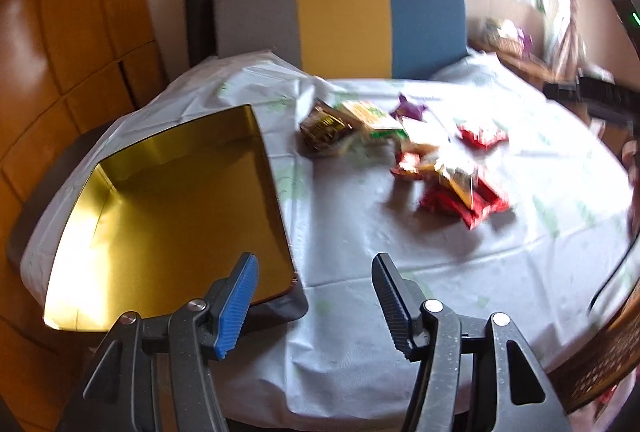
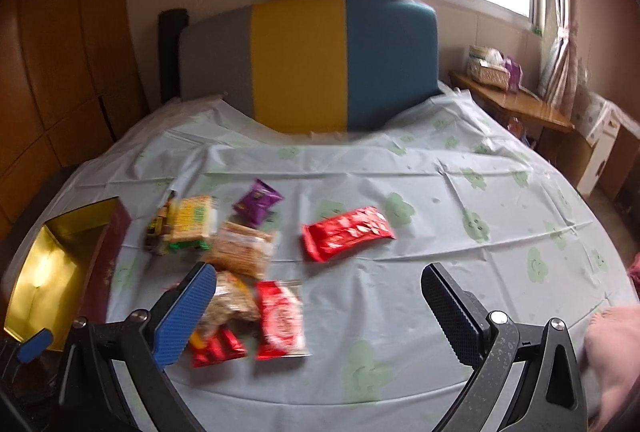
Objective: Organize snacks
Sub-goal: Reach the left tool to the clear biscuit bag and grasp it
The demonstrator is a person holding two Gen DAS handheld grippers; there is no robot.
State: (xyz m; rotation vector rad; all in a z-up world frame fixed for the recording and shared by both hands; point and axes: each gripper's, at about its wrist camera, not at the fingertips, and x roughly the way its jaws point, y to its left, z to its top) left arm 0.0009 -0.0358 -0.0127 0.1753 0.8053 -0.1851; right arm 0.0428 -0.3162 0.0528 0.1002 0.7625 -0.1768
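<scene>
An open tin box with a gold inside sits at the left of the cloth-covered surface and shows nothing in it. My left gripper hangs open at its near right corner, holding nothing. Several snack packets lie in a loose pile to the right. My right gripper is open above the cloth, nothing between its fingers. A long red packet lies just beyond it. A purple packet, a green-yellow packet, a tan cracker packet and a red-white packet lie near its left finger.
A grey, yellow and blue headboard stands behind the cloth. Wooden wardrobe panels run along the left. A side table with a basket stands at the right under the window. A pink sleeve shows at the lower right.
</scene>
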